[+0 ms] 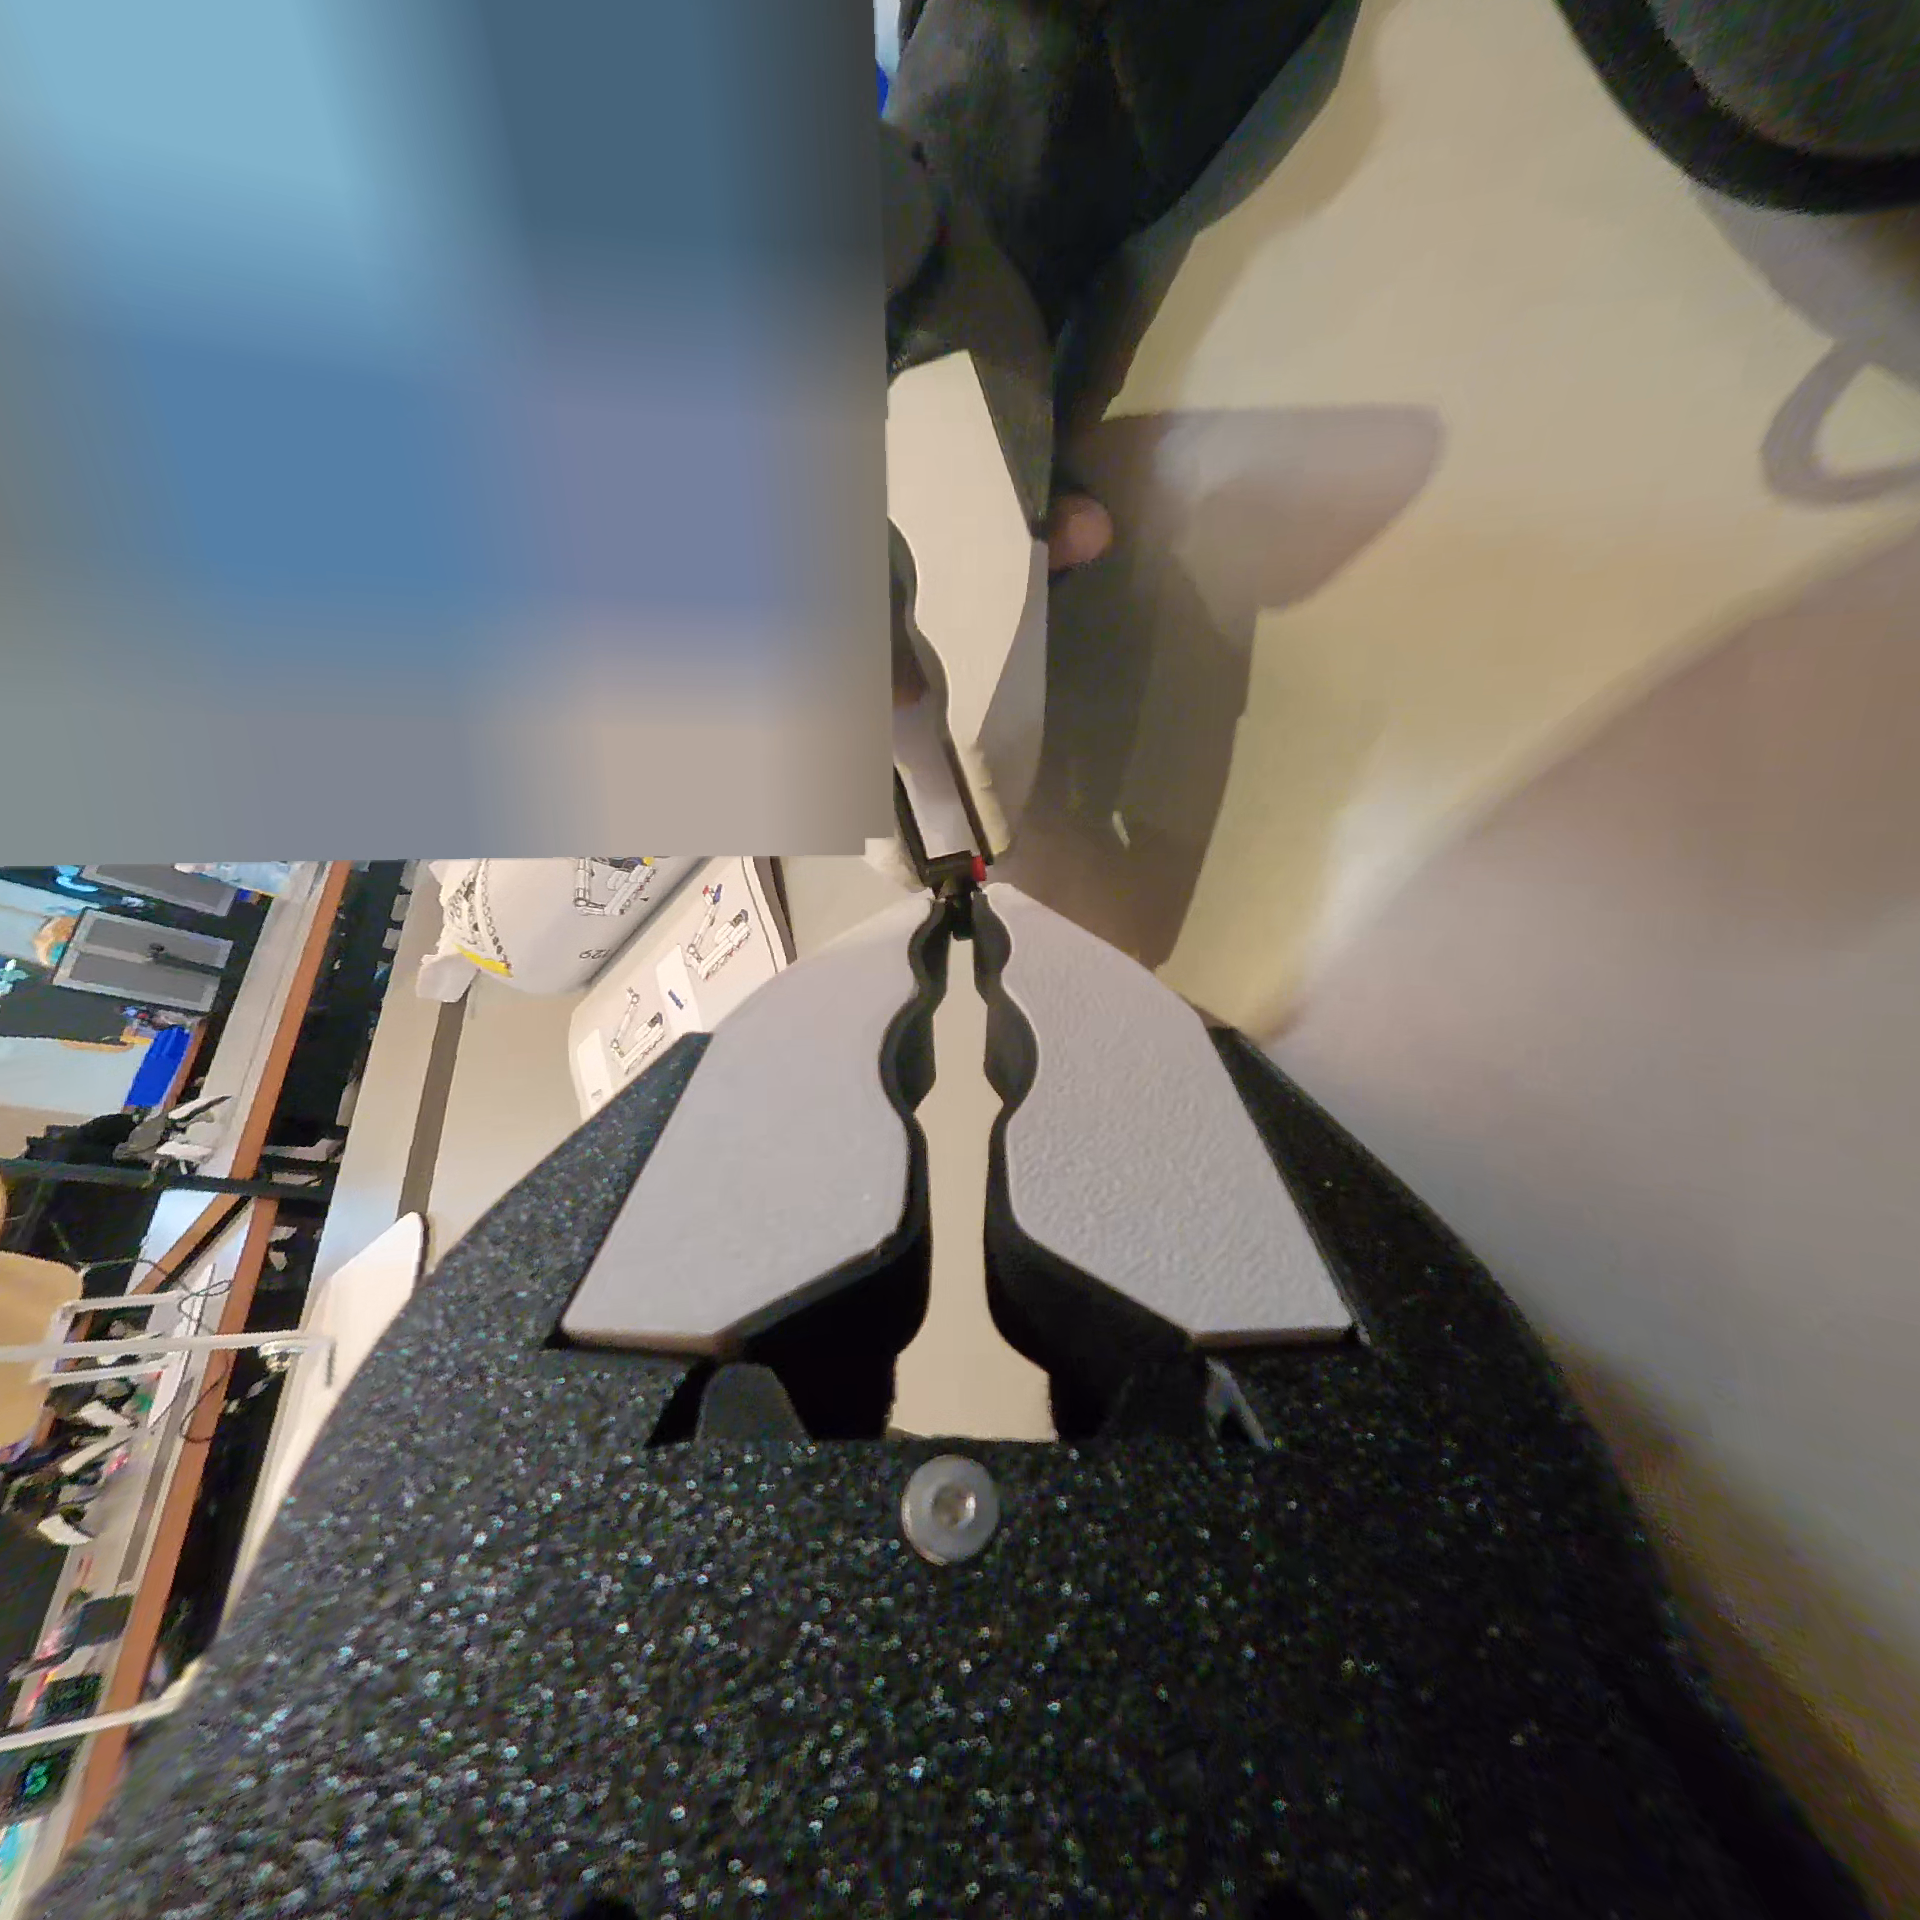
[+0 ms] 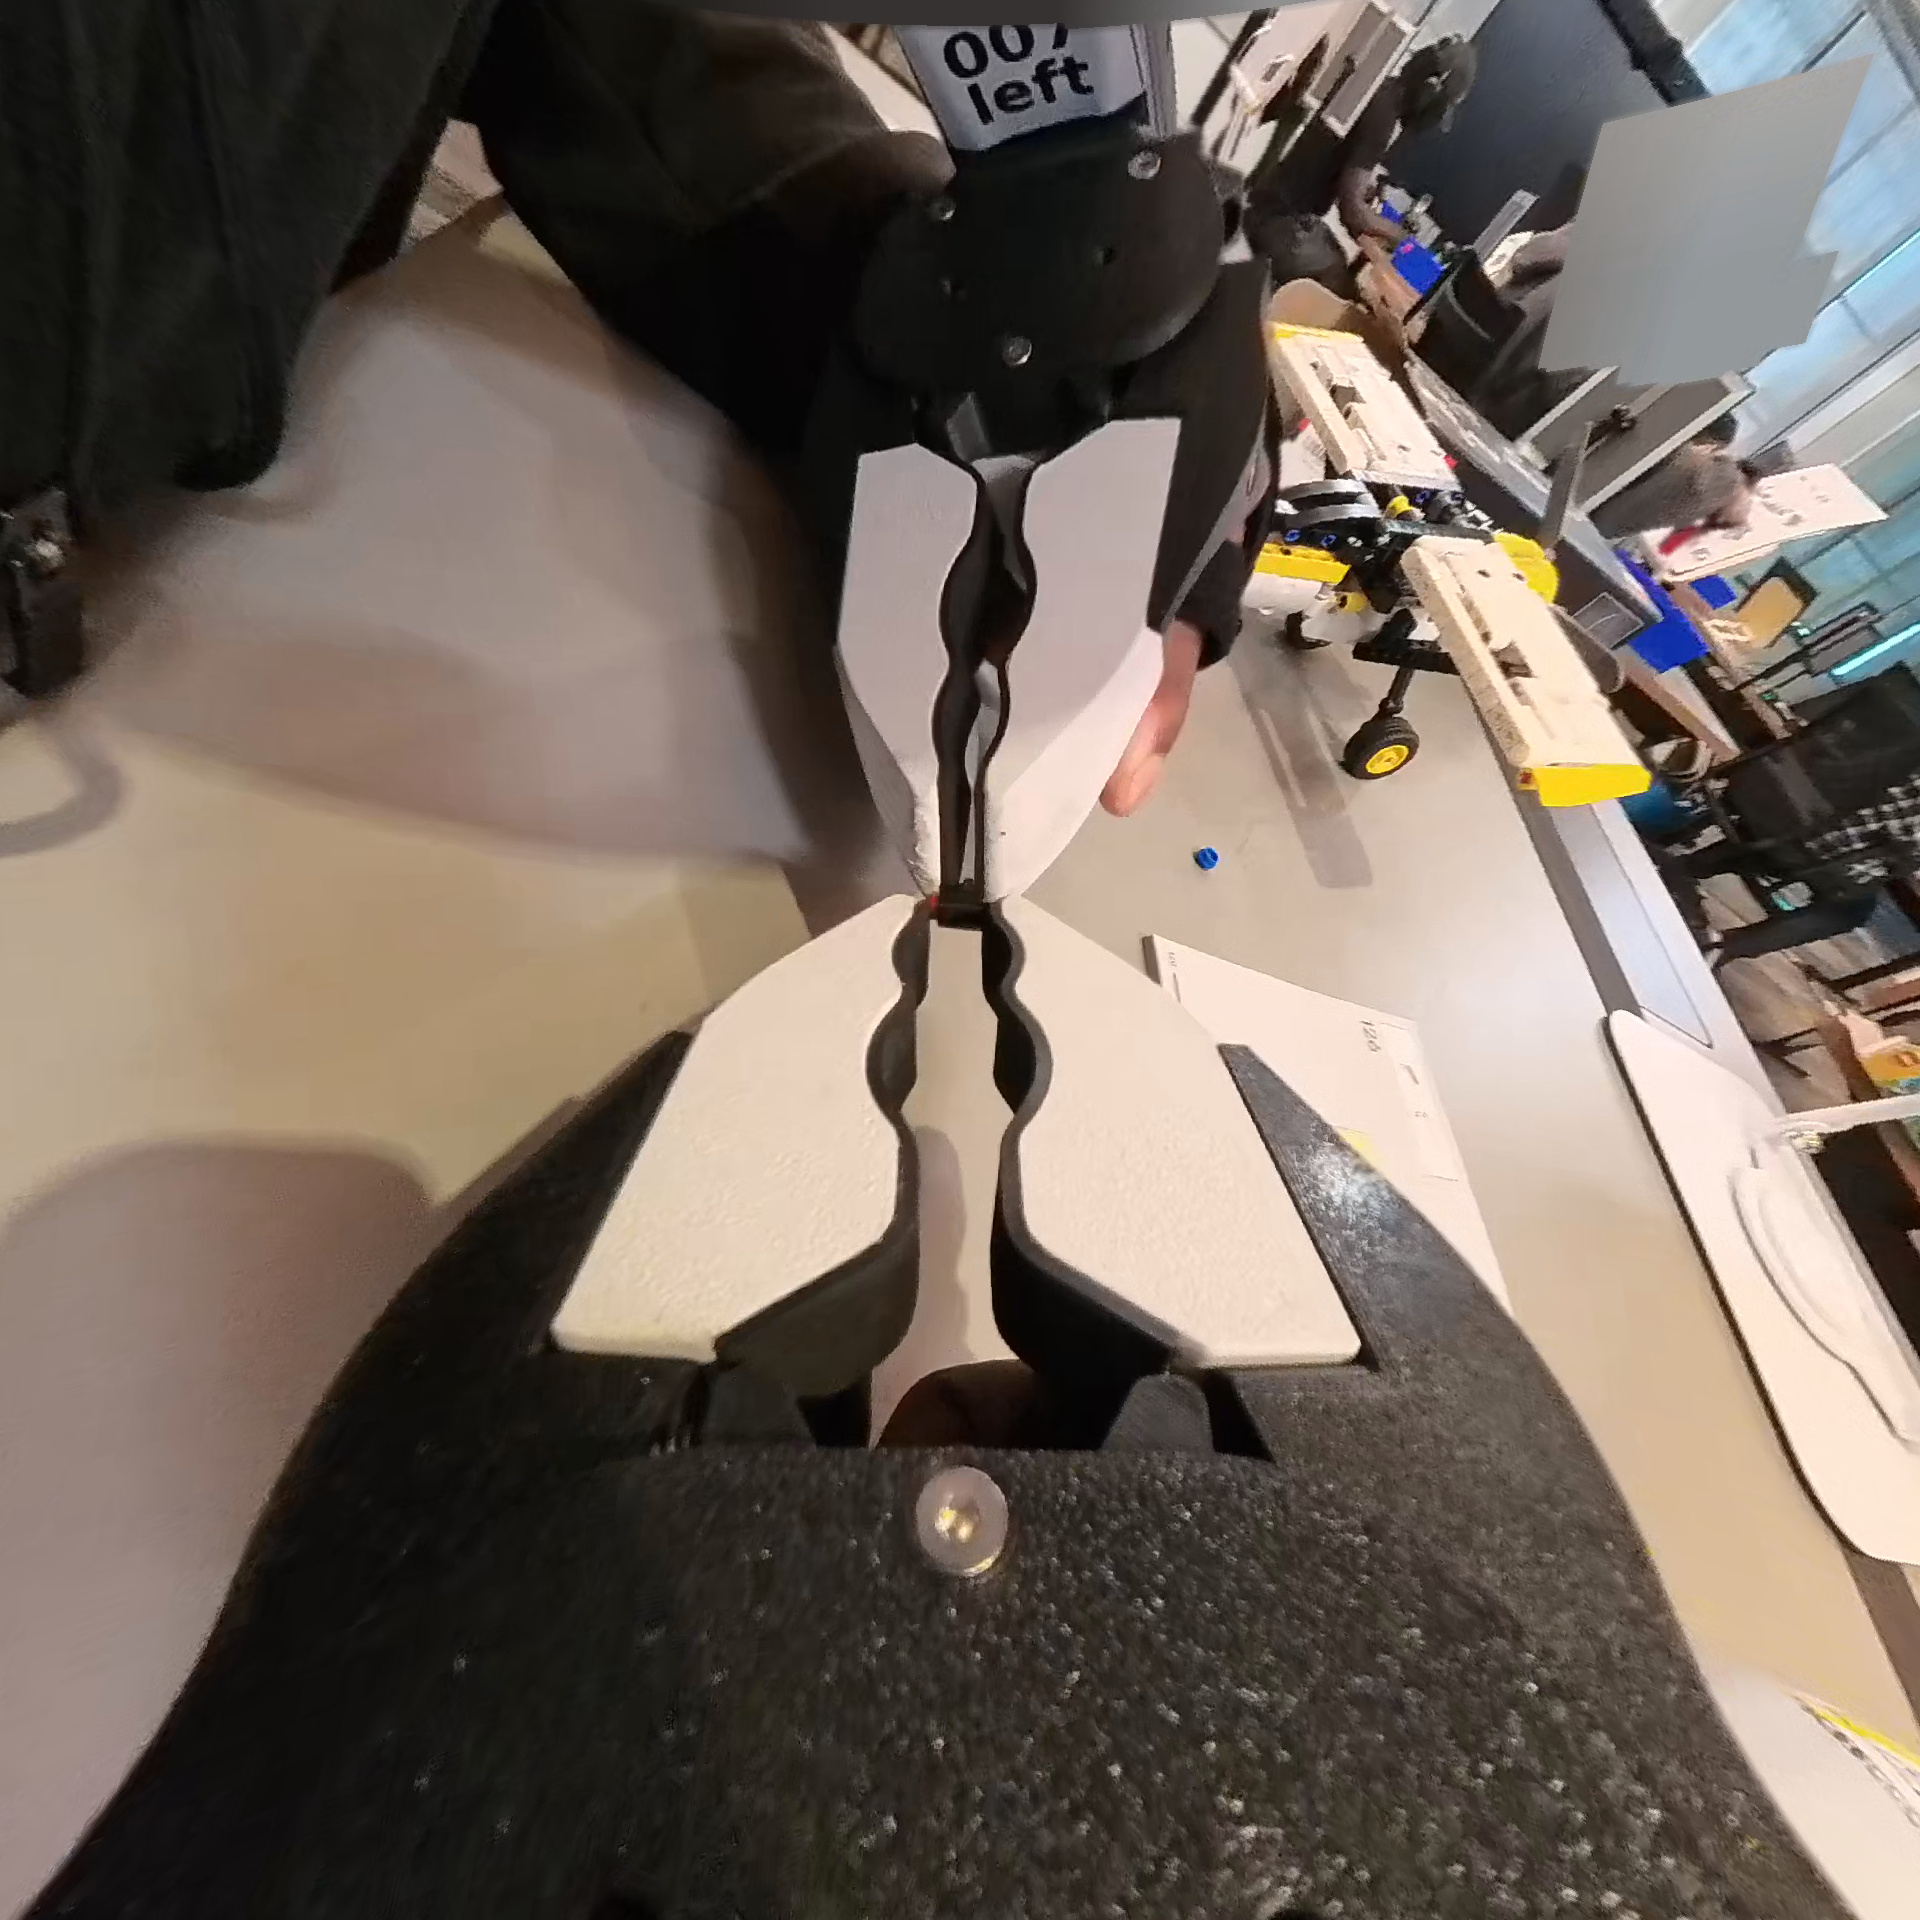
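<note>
Beside the toy plane (image 2: 1455, 582) on the bench (image 2: 1455, 935), my left gripper (image 1: 957, 920) and right gripper (image 2: 957, 914) meet tip to tip, both narrowed onto one small black piece (image 2: 957, 906). Twisting either could pop it loose, I reckon.

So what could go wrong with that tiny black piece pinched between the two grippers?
Possible risks:
1. The small black piece with a red end is gripped only at both grippers' fingertips; it might slip and drop.
2. The left gripper and right gripper meet tip to tip; slight misalignment could twist it loose.
</note>
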`<move>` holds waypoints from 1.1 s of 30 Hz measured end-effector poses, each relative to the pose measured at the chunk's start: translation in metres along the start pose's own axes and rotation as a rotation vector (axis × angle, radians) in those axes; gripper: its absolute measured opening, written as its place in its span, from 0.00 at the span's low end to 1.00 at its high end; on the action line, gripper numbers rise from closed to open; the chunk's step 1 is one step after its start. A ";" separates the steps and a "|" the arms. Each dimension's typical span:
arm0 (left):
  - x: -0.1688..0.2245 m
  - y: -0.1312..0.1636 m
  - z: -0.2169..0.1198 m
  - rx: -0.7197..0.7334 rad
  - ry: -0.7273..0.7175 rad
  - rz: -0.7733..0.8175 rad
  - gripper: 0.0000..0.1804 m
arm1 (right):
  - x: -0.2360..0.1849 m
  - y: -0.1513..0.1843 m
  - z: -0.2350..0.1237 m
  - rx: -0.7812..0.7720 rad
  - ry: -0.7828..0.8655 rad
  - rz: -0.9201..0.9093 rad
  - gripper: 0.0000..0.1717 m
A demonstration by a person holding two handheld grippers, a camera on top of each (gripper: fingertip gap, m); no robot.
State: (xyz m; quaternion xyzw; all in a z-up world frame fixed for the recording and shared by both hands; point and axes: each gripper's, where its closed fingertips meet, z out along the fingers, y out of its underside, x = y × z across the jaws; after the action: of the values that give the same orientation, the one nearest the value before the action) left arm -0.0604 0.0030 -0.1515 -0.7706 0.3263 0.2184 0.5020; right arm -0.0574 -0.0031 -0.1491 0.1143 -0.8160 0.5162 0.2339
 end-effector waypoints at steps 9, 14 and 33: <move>0.002 -0.005 -0.001 0.072 0.047 -0.098 0.03 | -0.002 -0.005 -0.002 0.026 -0.079 0.116 0.05; -0.001 -0.010 -0.003 0.135 0.070 -0.192 0.03 | 0.000 -0.010 -0.005 0.056 -0.120 0.216 0.05; 0.009 -0.015 -0.002 0.198 0.214 -0.316 0.02 | -0.011 -0.013 -0.008 0.062 -0.316 0.382 0.04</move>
State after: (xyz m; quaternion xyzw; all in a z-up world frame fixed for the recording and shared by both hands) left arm -0.0432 0.0033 -0.1467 -0.7780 0.2727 0.0206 0.5656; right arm -0.0408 -0.0025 -0.1416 0.0441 -0.8330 0.5516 -0.0020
